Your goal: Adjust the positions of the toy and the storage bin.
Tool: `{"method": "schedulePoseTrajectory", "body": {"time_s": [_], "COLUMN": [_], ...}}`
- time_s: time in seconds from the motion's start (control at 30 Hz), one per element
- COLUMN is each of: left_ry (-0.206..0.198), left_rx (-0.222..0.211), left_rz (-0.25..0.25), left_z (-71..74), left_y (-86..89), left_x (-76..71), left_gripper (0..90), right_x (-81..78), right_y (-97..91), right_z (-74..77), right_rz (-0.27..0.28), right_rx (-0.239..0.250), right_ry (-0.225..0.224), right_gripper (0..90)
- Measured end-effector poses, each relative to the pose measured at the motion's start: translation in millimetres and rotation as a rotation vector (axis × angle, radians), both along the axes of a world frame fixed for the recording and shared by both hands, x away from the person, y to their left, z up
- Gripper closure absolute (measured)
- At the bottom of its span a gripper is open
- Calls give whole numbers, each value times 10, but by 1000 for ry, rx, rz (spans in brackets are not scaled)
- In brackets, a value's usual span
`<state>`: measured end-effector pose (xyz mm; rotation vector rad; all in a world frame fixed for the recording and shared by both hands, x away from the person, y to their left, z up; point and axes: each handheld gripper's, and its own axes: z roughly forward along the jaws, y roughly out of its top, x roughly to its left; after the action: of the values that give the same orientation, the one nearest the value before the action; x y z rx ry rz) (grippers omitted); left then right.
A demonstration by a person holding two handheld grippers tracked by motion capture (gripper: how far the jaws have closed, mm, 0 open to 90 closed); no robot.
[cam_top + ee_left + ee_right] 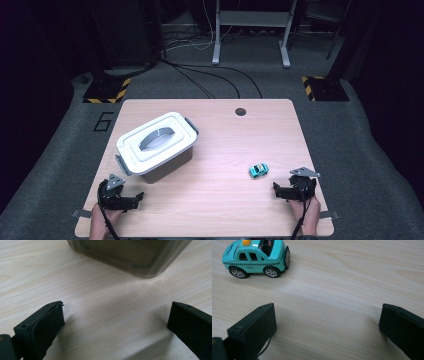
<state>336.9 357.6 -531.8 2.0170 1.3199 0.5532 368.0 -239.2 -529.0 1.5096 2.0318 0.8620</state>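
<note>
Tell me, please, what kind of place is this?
Probably a lab or recording studio, not a home: a bare wooden table on grey carpet, hazard-striped stand bases, loose cables on the floor, and dark surroundings.

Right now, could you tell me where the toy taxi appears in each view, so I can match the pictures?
High view: toy taxi, right of table centre, just ahead-left of the right gripper.
Right gripper view: top left, beyond the open jaws.
Left gripper view: not in it.
Shared landmark: the wooden table.
</note>
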Motion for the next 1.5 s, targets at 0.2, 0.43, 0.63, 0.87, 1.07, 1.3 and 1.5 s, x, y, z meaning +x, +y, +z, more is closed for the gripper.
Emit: {"method": "schedulePoseTrajectory", "body": {"time_s": [0.2,0.43,0.63,0.87,1.07,1.3,1.5], "left_ry": [-1,3,0,-2,-1,-7,-16], "left_rx": [1,3,-1,-2,-5,-22,-18], "left_rz": [0,-1,4,2,-17,-36,-50], "left_z": [-1,3,-1,-1,4,95,229], "left_y": [0,1,-1,-2,9,27,40], "left_x": [0,-2,0,1,1,-13,-52], "left_gripper": [2,2,0,0,0,0,0], "right_x": [-2,4,2,3,4,5,1], "right_y": [1,9,-1,-1,2,2,2], "right_z": [-1,-3,0,0,0,0,0], "right_rz": [3,-9,5,5,4,3,5], "right_rx": [0,2,-7,-8,-5,-6,-7], "right_ry": [0,-4,0,0,0,0,1], "right_gripper": [5,2,2,2,1,1,2]}}
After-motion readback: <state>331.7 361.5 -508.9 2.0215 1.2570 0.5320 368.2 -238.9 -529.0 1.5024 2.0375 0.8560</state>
